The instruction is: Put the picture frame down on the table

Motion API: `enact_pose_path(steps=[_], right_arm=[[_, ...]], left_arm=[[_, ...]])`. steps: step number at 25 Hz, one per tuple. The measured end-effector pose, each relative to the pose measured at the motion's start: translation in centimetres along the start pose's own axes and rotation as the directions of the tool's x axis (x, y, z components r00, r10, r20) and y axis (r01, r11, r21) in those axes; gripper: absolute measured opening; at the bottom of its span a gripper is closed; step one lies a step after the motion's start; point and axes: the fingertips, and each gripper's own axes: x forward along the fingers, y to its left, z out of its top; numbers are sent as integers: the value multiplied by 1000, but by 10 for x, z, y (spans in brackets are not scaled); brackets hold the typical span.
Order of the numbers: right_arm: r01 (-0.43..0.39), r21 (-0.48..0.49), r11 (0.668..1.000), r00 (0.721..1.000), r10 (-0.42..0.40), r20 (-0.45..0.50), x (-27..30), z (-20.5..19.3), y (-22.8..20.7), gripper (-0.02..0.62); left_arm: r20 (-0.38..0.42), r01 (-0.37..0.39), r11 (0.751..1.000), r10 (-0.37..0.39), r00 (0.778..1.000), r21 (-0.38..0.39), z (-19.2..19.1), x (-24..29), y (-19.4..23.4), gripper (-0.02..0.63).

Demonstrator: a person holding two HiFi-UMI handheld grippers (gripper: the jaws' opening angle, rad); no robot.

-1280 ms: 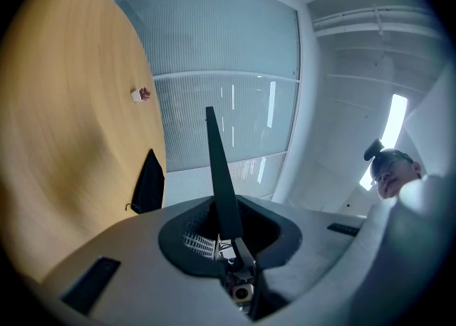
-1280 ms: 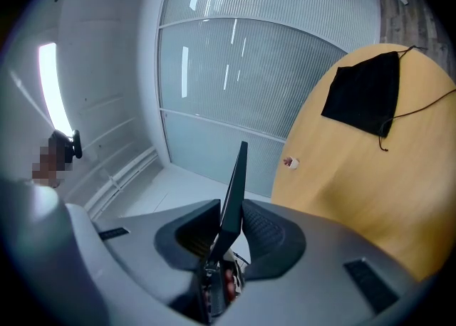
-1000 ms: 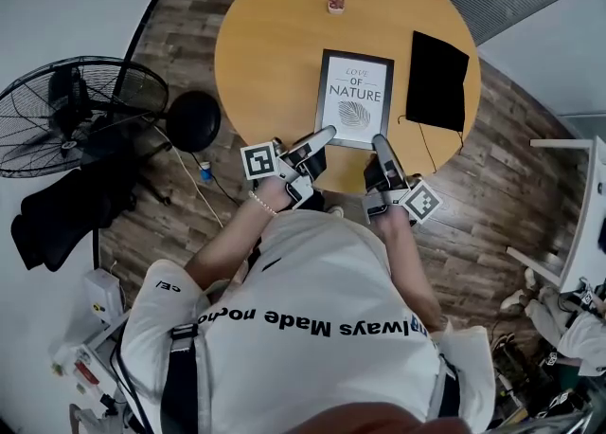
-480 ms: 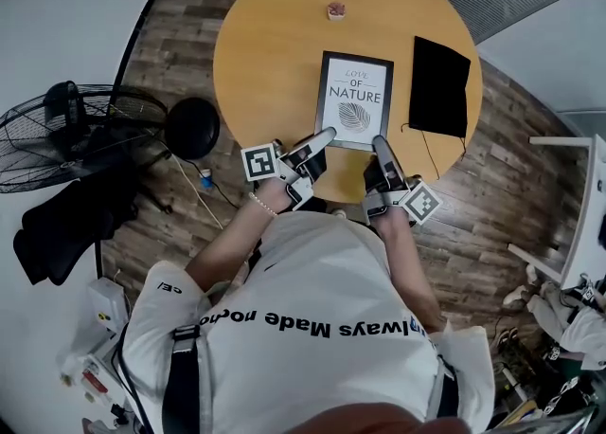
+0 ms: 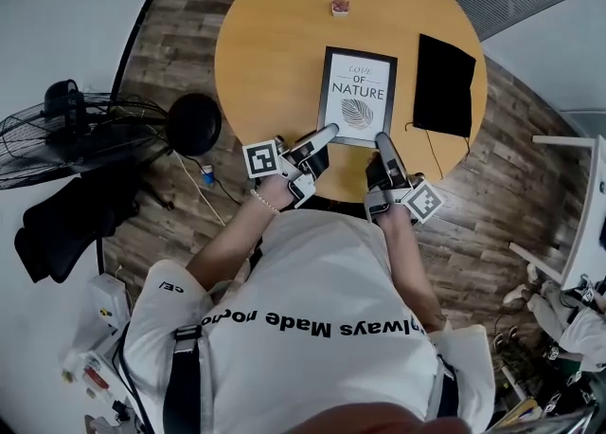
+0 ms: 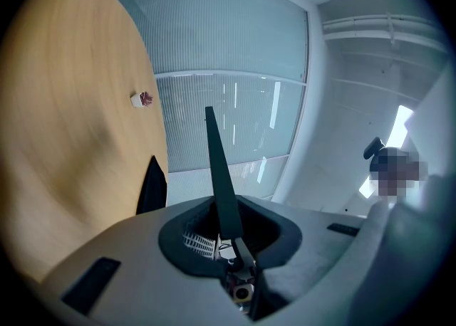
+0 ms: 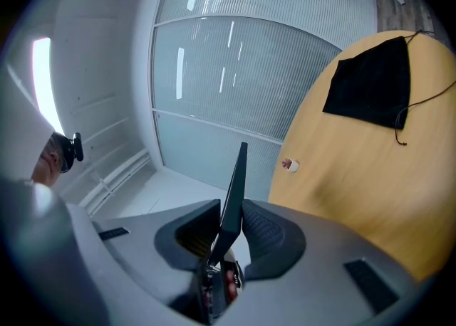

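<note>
Still clamping the 6 o'clock edge of the picture frame (image 5: 357, 97) with left claw (image 5: 329, 131) and right claw (image 5: 381, 140), same as a second ago, low over the tabletop (image 5: 275, 44), so no letting go yet.

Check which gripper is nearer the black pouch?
Right. The right gripper clamps the picture frame on the side toward the black pouch; left gripper clamps the far side.

My left tongs (image 5: 325, 131) are clamped on the near edge of the picture frame (image 5: 358, 96), at its left corner. My right tongs (image 5: 381, 139) grip the same edge at the right corner. My left forearm (image 5: 232, 238) and right forearm (image 5: 409, 262) reach forward side by side, with the tongs roughly level.
</note>
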Motion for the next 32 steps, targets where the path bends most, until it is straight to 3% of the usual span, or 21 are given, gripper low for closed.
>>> enact_pose_path(steps=[32], right_arm=[[31, -20, 999, 998, -32, -58, -2, -1, -17, 101]], left_arm=[[18, -41, 999, 41, 999, -9, -7, 0, 13, 66]])
